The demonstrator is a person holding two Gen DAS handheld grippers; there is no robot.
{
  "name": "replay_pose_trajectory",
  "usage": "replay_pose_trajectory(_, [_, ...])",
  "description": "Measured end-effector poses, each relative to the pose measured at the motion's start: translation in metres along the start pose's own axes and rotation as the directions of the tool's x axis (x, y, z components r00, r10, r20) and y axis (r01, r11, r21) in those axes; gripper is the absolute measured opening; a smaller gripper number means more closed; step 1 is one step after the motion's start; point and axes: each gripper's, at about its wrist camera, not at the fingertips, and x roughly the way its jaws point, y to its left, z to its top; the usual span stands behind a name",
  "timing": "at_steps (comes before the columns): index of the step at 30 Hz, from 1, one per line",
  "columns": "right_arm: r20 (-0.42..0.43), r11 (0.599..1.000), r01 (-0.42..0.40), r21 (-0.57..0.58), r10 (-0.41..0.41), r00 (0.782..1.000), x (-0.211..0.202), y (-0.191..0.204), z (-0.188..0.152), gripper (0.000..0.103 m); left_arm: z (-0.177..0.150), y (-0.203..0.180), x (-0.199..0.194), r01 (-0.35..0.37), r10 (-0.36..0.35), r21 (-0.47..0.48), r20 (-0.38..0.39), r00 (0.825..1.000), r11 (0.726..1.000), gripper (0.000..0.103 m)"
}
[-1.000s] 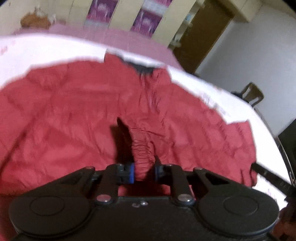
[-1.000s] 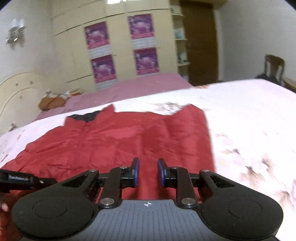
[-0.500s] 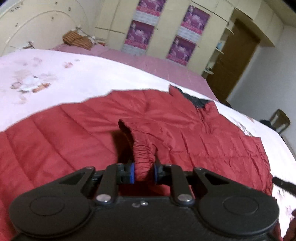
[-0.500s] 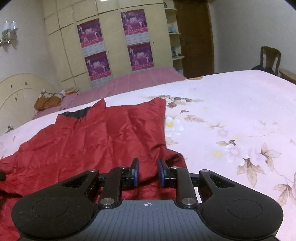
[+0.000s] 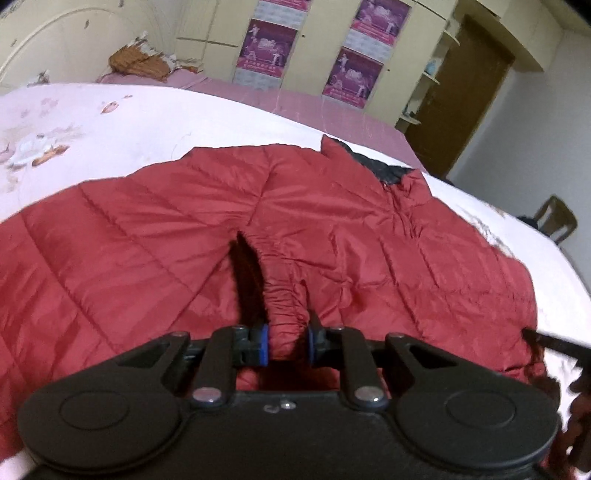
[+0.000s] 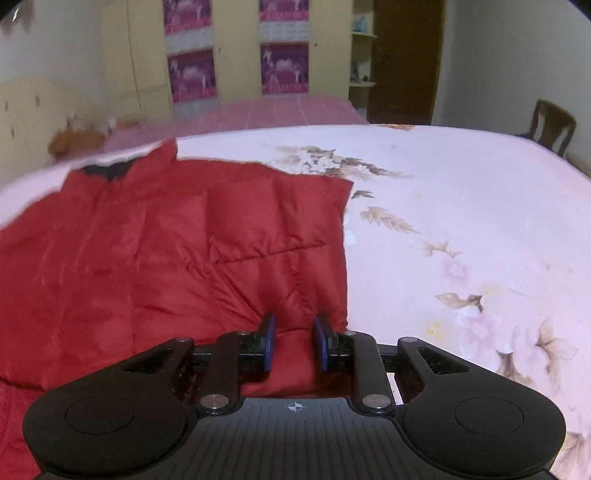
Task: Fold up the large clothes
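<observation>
On the bed [image 6: 461, 192], the jacket [image 5: 184, 240] lies flat for folding. Left tongs [image 5: 289, 338] pinch its cuff [image 5: 286, 295], likely to fold the sleeve inward. Right tongs [image 6: 294, 341] grip its hem [image 6: 295, 363].

One red jacket [image 5: 184, 240], four posters [image 5: 267, 44]

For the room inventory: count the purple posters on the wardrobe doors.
4. In the left wrist view, an upper pair, left and right, both cut off by the frame, and a lower pair, left and right. None seem hidden.
</observation>
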Motion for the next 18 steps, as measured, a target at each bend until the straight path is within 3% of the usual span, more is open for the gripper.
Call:
replay_pose_trajectory(2, [0.031, 0.999, -0.024, 0.031, 0.023, 0.999, -0.011, -0.004, 0.004, 0.022, 0.002, 0.001, -0.007, -0.027, 0.027, 0.018, 0.013, 1.000, 0.999, 0.036])
replay_pose_trajectory(4, [0.075, 0.997, -0.053, 0.053, 0.049, 0.996, -0.023, -0.009, 0.008, 0.022, 0.003, 0.005, -0.024, -0.073, 0.069, 0.044, 0.094, 0.993, 0.996, 0.050])
replay_pose_trajectory(8, [0.135, 0.995, -0.096, 0.024, 0.091, 0.987, -0.031, -0.005, 0.024, 0.022, 0.013, 0.007, -0.028, -0.069, 0.063, 0.055, 0.103, 0.993, 0.996, 0.047])
replay_pose_trajectory(12, [0.096, 0.989, -0.146, -0.028, 0.148, 0.984, -0.015, 0.009, 0.037, 0.022, 0.014, 0.000, -0.008, -0.075, 0.072, 0.084, 0.027, 0.997, 0.994, 0.045])
replay_pose_trajectory(16, [0.008, 0.995, -0.082, -0.053, 0.082, 0.997, 0.016, 0.013, 0.026, 0.022, 0.014, -0.002, 0.016, -0.072, 0.071, 0.100, 0.011, 0.997, 0.992, 0.041])
replay_pose_trajectory(18, [0.011, 0.997, -0.077, -0.033, 0.077, 0.997, 0.018, 0.008, 0.021, 0.022, 0.017, -0.005, 0.023, -0.074, 0.072, 0.117, 0.025, 0.997, 0.990, 0.040])
